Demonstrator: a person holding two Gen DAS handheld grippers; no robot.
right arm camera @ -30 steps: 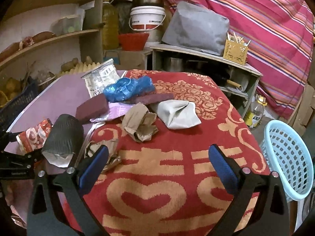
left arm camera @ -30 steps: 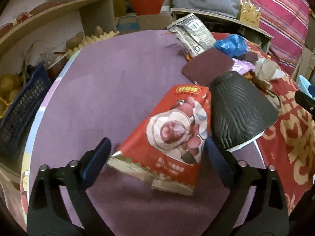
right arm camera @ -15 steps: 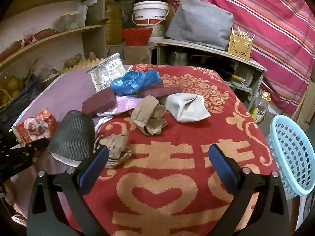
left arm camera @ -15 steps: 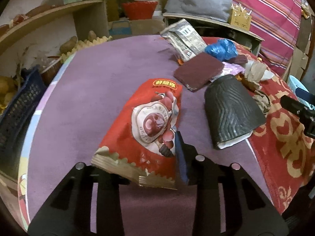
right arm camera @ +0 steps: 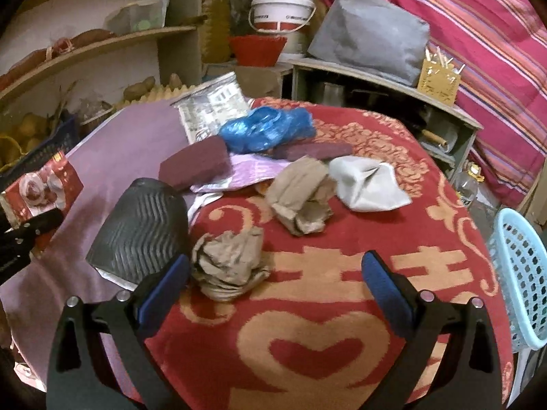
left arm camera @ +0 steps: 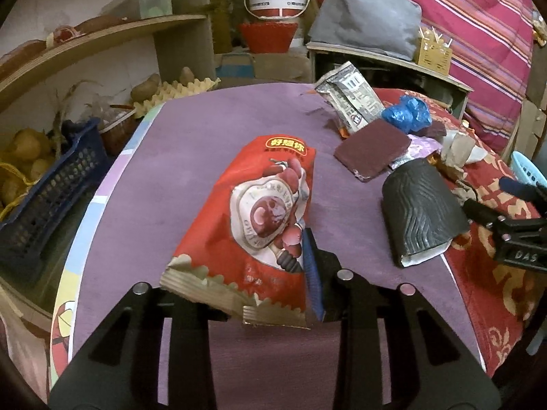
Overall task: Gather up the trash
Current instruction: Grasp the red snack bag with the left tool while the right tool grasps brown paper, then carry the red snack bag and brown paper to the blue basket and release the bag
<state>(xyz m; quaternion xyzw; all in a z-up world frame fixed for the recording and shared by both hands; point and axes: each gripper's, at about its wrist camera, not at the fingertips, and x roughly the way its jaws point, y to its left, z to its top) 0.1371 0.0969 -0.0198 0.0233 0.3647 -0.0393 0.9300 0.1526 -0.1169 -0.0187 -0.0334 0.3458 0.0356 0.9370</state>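
My left gripper (left arm camera: 259,273) is shut on the lower end of a red snack bag (left arm camera: 259,212). It holds the bag slightly above the purple table mat (left arm camera: 177,157). The bag hides its left finger. My right gripper (right arm camera: 273,266) is open over the red patterned cloth (right arm camera: 307,341). A crumpled brown paper wad (right arm camera: 229,263) lies between its fingers, close to the left one and untouched. A black ribbed paper cup (right arm camera: 140,225) lies on its side just left of that finger.
More litter lies farther back: a second brown wad (right arm camera: 301,201), grey-white paper (right arm camera: 365,188), a blue plastic bag (right arm camera: 266,130), a maroon pad (right arm camera: 195,164) and a silver packet (right arm camera: 212,106). A light blue basket (right arm camera: 523,273) stands off the table's right edge. Shelves are behind.
The left jaws closed on the red bag and raised it a little off the mat. The right gripper moved forward and down, bringing the near brown wad between its fingers.
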